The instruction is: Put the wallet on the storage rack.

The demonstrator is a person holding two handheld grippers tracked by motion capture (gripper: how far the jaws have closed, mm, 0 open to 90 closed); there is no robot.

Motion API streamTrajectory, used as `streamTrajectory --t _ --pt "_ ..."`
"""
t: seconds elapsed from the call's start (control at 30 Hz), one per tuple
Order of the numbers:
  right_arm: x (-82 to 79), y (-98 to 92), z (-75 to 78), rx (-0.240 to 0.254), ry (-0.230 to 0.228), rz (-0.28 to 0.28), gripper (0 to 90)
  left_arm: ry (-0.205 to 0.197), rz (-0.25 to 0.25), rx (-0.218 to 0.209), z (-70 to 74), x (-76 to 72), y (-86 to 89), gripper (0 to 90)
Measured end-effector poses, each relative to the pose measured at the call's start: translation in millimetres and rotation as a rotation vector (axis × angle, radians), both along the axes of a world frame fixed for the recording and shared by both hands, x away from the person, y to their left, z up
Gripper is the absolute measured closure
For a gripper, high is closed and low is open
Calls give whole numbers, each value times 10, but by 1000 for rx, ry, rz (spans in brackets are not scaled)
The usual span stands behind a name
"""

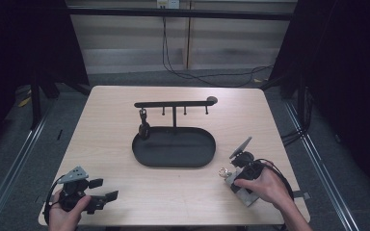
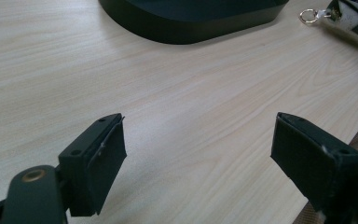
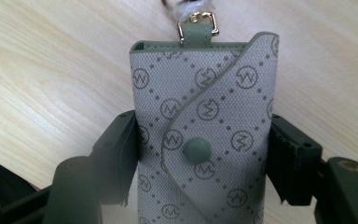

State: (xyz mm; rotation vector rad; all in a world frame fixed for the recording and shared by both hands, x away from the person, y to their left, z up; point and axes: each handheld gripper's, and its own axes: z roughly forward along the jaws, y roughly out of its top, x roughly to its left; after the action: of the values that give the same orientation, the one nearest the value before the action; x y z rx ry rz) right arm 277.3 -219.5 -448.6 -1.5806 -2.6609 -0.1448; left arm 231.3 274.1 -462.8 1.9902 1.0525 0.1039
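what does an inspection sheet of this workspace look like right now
surface: pale wood table, bare around the things
job's things: grey patterned key pouch with snap flap and metal ring, lying near the table's right front; black oval tray with hook rack at centre, one dark item hanging from a left hook
clutter: nothing seen
grippers: left gripper open over bare table; right gripper shut on the pouch's sides
cables: black cable on the floor behind the table; one trails from each gripper
surroundings: dark curtains either side, pale wall panels behind

Right claw [image 3: 200, 158] clamped on grey key pouch [image 3: 205, 121], on table [image 3: 51, 70].
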Motion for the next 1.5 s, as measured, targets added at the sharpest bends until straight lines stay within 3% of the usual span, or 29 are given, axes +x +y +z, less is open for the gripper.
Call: streamTrajectory --t 0.53,1.03,1.5 --pt "103 46 220 28 -9 16 337 -1 -1 3 -6 21 11 176" --pt "239 120 453 7 1 26 337 -2 -5 6 7 27 32 176" --pt "333 107 524 11 -3 5 337 -19 -33 3 16 10 10 175"
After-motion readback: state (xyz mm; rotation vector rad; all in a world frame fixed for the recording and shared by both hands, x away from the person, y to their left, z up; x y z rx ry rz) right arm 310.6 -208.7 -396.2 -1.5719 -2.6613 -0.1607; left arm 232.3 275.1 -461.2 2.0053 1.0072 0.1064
